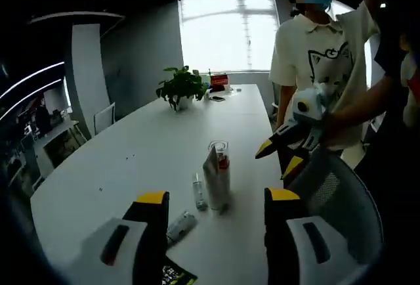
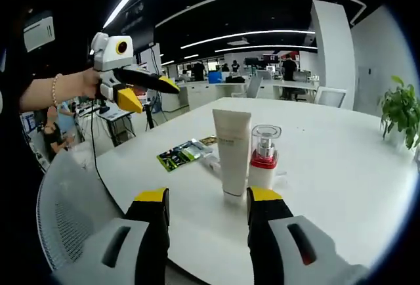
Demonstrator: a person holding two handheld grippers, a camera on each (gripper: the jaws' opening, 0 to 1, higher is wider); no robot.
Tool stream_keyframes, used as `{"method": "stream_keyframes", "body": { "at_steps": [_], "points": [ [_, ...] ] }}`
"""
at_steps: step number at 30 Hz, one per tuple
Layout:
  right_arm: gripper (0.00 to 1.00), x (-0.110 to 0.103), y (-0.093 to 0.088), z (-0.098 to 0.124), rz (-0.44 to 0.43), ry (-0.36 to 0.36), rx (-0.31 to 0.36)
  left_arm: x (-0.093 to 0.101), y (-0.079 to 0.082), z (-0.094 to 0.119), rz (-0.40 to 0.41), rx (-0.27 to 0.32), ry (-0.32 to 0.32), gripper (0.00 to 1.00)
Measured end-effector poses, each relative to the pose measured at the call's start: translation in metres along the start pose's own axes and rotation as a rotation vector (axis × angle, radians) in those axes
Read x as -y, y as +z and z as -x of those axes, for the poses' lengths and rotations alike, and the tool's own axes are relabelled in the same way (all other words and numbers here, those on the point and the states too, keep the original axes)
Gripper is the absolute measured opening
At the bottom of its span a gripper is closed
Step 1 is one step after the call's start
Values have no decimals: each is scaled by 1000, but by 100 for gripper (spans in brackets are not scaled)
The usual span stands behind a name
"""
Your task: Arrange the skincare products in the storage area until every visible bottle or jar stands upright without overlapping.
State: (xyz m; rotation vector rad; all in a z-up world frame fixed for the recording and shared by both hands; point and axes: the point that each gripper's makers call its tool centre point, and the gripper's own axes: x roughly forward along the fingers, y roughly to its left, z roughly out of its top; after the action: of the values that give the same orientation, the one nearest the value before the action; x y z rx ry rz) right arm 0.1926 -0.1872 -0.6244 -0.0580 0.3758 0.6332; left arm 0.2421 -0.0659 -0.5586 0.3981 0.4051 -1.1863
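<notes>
Nearest the lens in the right gripper view, the right gripper is held spread and empty, facing the upright tube just ahead between its jaws; the pump bottle stands touching the tube's side. A sachet lies flat beyond. In the left gripper view, the left gripper is likewise spread, and a small tube is seen lying on the table, long axis slanting toward the near jaw. The left gripper is judged nearer to it.
</notes>
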Motion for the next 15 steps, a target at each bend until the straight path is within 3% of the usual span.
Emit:
{"method": "stream_keyframes", "body": {
  "at_steps": [2, 6, 15],
  "points": [
    [47, 0, -1, -1, -2, -3, -1, -10, -22, -5, -11, -46, -1, 57],
    [47, -1, -3, -2, -12, -11, -3, -21, -35, -11, -7, -68, -4, 57],
    [47, 3, -6, 4, -38, -59, -2, -61, -90, -41, -63, -219, 3, 57]
  ]
}}
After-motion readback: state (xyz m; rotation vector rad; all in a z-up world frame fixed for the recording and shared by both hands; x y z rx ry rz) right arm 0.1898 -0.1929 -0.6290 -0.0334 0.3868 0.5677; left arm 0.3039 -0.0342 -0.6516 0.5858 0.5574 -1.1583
